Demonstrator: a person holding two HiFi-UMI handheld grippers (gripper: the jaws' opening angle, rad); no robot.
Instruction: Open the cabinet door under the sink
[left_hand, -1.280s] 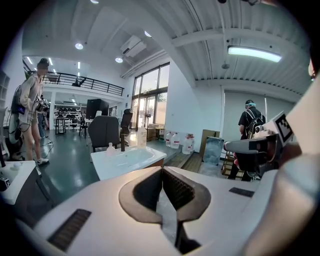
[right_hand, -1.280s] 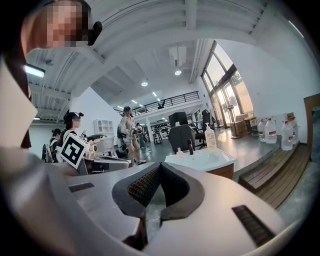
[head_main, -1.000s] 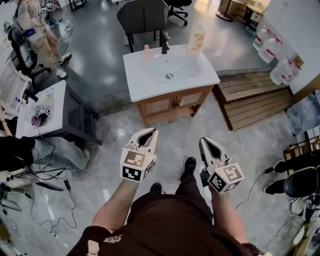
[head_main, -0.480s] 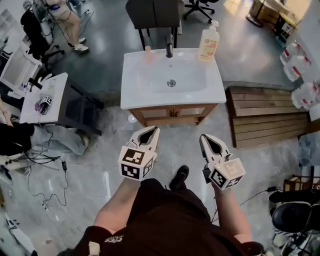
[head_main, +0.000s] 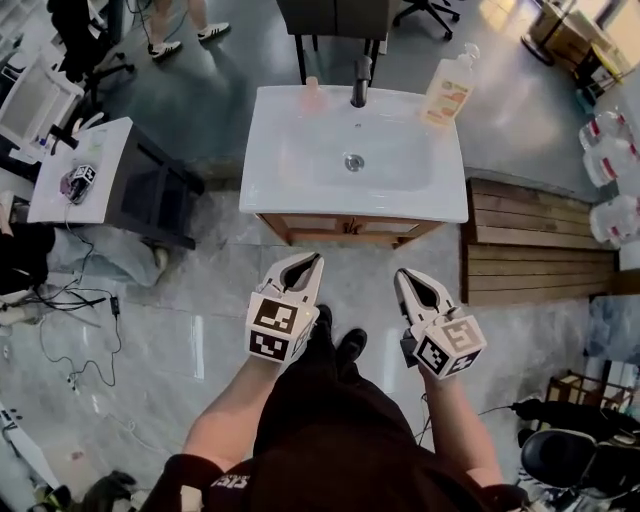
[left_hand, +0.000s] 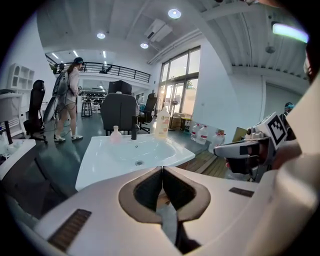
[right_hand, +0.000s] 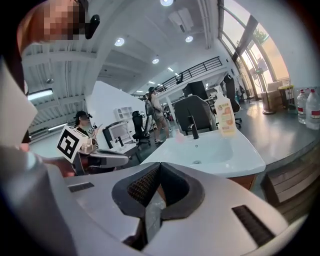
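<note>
- Cabinet door sits under the white sink, straight ahead of us. From the head view we see only a thin strip of wooden front below the basin's rim, and both panels look closed.
- We judge the step in hand to be the approach. Neither gripper is near the wood, and open floor lies between us and the cabinet.
- Left gripper has its jaws pressed together with nothing between them. Its own view shows the tips meeting in front of the basin.
- Right gripper is the same, with its jaws together and empty.
- Both grippers point forward and a little down toward the cabinet, side by side above our shoes.
- A small dark mark at the middle of the front may be the handles, but it is too small for us to tell their shape.
- Next we need to get closer and lower, so that the front comes into full view under the overhanging rim.
- Then we should spread the jaws of one gripper before it reaches a handle, close them on it, and pull along the door's swing.
- We cannot tell which way each panel hinges. If the handles meet at the centre, we would guess the outer edges.
- Our feet should stay back enough to leave room for the door to swing out.
</note>
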